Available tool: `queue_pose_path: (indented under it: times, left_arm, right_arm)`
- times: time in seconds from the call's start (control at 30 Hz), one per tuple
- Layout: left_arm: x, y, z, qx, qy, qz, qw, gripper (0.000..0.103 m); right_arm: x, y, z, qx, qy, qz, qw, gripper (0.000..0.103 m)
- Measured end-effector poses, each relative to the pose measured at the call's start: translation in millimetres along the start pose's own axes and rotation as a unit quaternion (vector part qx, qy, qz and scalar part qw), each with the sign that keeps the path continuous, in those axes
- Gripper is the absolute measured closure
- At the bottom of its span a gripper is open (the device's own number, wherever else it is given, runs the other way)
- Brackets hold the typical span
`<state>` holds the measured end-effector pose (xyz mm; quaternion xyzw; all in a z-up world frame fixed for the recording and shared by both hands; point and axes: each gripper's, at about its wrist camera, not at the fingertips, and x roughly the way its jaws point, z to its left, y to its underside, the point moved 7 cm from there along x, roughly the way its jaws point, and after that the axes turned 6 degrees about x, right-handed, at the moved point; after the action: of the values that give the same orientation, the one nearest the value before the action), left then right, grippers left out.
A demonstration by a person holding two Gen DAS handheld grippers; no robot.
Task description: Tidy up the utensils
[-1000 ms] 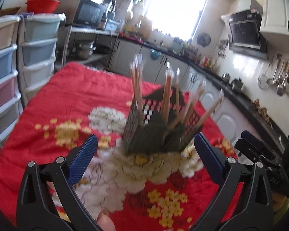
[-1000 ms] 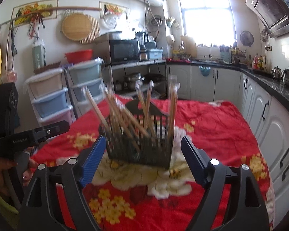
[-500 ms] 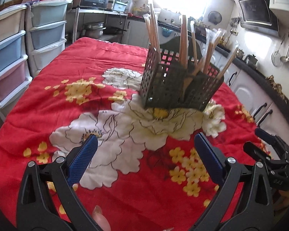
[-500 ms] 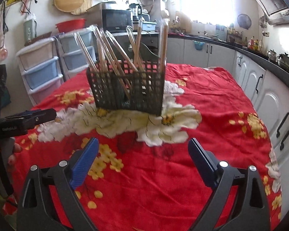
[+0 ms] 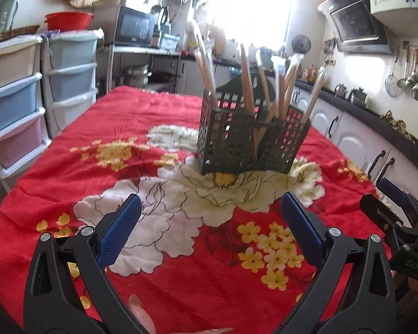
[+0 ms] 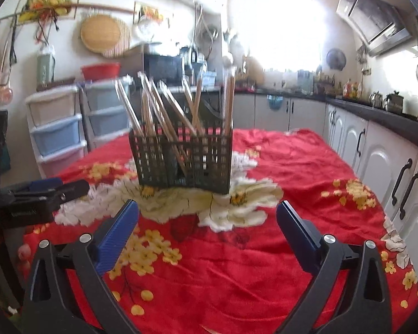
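Chopsticks (image 5: 248, 80), roughly a dozen, stand in one dark mesh holder (image 5: 250, 142) on the red surface (image 5: 69, 172); left hand-held gripper (image 5: 211, 233) and right hand-held gripper (image 6: 207, 229) both spread, empty, near it.

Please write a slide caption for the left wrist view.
Open left gripper faces a basket of chopsticks on a red cloth.

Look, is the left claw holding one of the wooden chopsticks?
No, the left claw is open and empty; the wooden chopsticks stand in the dark mesh plastic basket.
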<state>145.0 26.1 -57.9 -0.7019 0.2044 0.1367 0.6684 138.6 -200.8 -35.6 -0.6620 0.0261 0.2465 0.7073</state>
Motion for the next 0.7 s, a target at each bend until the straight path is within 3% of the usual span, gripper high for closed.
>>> queue_pose_path:
  times: [0.37,0.7]
  left_arm:
    - [-26.4,-11.0,-8.0,0.015,-0.008,-0.095,0.9953,0.011]
    - [-30.8,-11.7,-13.0,0.027,-0.01,-0.108,0.9937,0.011]
  right_arm:
    - [-41.4,-13.1,3.9,-0.002,0.018,-0.124,0.992,0.006]
    - [-42.3,-12.9,3.2,0.0,0.023,-0.125,0.992,0.006]
